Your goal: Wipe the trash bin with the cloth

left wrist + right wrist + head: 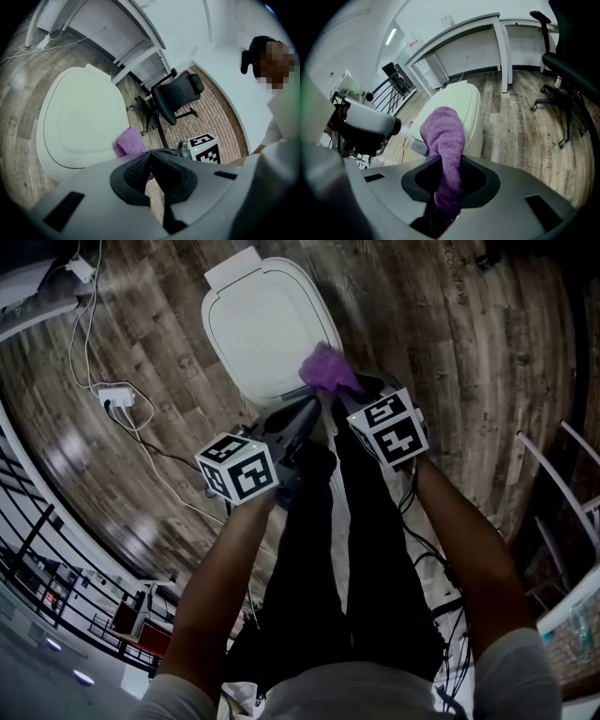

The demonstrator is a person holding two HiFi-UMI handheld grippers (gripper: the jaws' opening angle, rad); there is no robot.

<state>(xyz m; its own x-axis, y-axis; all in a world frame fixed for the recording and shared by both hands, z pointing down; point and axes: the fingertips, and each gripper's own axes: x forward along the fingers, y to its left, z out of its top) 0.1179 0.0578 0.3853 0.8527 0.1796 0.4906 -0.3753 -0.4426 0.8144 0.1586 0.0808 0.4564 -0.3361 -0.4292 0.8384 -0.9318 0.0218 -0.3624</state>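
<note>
my right gripper [448, 164] clamped the purple cloth [443, 131] over the white trash bin's [258, 329] near edge; my left gripper [150, 153] sat closed, empty, beside it.

The cloth [328, 369] lies over the trash bin's [262, 324] near right edge.

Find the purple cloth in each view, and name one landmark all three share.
Head view: purple cloth upper centre, at the trash bin's near edge.
Left gripper view: cloth just left of centre, at the bin's lower right edge.
Right gripper view: cloth centre, in front of the bin.
Shared landmark: the trash bin.
</note>
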